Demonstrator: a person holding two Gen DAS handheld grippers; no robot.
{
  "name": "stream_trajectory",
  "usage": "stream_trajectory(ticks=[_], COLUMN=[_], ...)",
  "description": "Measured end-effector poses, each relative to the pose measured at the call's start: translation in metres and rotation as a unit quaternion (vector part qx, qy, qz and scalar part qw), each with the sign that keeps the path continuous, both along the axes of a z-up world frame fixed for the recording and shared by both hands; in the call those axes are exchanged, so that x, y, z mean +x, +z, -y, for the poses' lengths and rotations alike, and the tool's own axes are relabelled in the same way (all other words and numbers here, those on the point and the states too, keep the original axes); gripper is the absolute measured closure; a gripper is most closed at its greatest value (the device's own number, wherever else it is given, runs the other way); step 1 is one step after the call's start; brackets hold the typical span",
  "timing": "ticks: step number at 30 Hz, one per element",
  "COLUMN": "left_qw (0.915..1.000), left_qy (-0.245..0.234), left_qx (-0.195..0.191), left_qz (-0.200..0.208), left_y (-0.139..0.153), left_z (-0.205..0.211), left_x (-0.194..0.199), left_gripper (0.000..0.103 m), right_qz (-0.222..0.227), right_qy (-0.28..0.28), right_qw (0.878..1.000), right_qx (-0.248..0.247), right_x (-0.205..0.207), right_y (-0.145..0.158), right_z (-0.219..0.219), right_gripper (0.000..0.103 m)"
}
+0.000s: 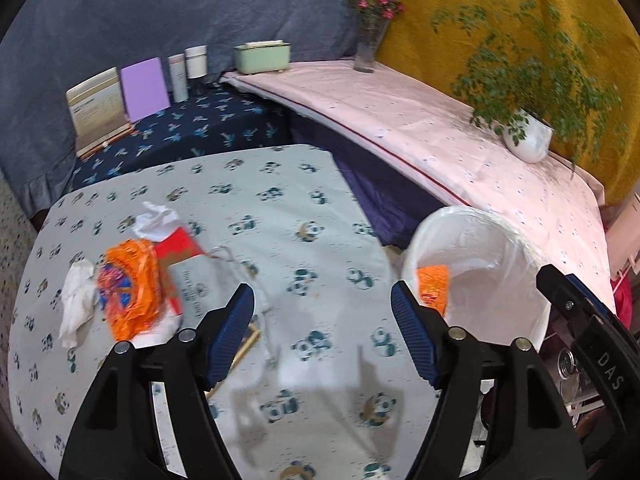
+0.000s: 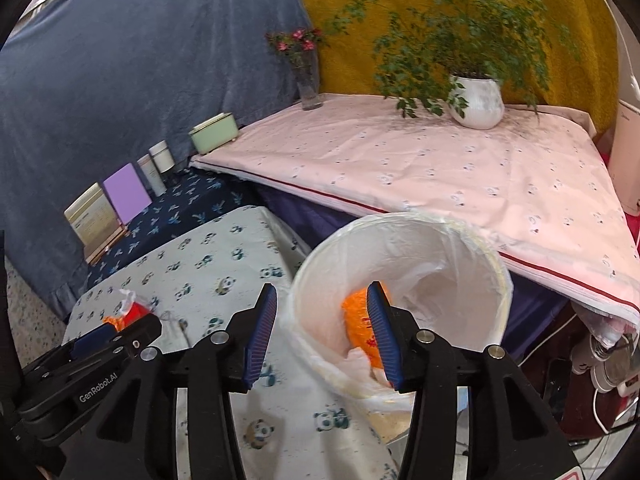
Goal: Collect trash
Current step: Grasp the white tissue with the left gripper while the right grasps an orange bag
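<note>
The right tool (image 2: 322,330) stood half-open and empty over the bin (image 2: 404,240), an orange wrapper (image 2: 358,320) lying inside, while the left tool (image 1: 322,328), wide and empty, faced the trash pile (image 1: 132,284) beside the bin.

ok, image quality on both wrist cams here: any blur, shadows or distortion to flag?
Left wrist view: heavy fisheye bend with dark corner vignette; the orange crinkled wrapper and the white lined trash bin are motion-smeared; soft finger shadows fall on the panda-print cloth. Right wrist view: same barrel distortion; the bin rim is slightly blurred, the blue ribbed finger pads sharp. No hard glare in either.
</note>
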State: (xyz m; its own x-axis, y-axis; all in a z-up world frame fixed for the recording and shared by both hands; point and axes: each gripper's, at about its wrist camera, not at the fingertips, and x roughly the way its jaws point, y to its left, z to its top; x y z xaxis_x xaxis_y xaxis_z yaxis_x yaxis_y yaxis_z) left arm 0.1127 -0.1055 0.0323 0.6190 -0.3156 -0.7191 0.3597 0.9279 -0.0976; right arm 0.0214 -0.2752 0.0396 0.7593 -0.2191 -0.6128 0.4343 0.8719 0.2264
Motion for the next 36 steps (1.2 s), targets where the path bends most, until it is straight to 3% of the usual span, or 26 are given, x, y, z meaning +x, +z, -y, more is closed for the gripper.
stream_trajectory(ticks=[12,22,36], left_qw=[0.9952,0.9824,0.9718], left_qy=[0.098,0.183,0.222], left_qx=[0.005,0.021,0.029], left_qz=[-0.009,-0.033,-0.075], left_y=[-0.011,-0.035,-0.073], left_z=[-0.1,-0.186,-0.251], left_x=[0.012,0.024,0.054], left_gripper=[0.035,0.034,0.034], right_qz=[-0.013,-0.034,-0.073], right_qy=[0.081,0.142,0.21], right_qw=[0.997,0.989,0.975], right_qx=[-0.015,-0.019,-0.016], right_x=[0.028,0.05,0.095], right_y=[0.003,-0.009,-0.036], right_z=[-0.077,-0.141,-0.211], right_gripper=[0.056,0.055,0.053])
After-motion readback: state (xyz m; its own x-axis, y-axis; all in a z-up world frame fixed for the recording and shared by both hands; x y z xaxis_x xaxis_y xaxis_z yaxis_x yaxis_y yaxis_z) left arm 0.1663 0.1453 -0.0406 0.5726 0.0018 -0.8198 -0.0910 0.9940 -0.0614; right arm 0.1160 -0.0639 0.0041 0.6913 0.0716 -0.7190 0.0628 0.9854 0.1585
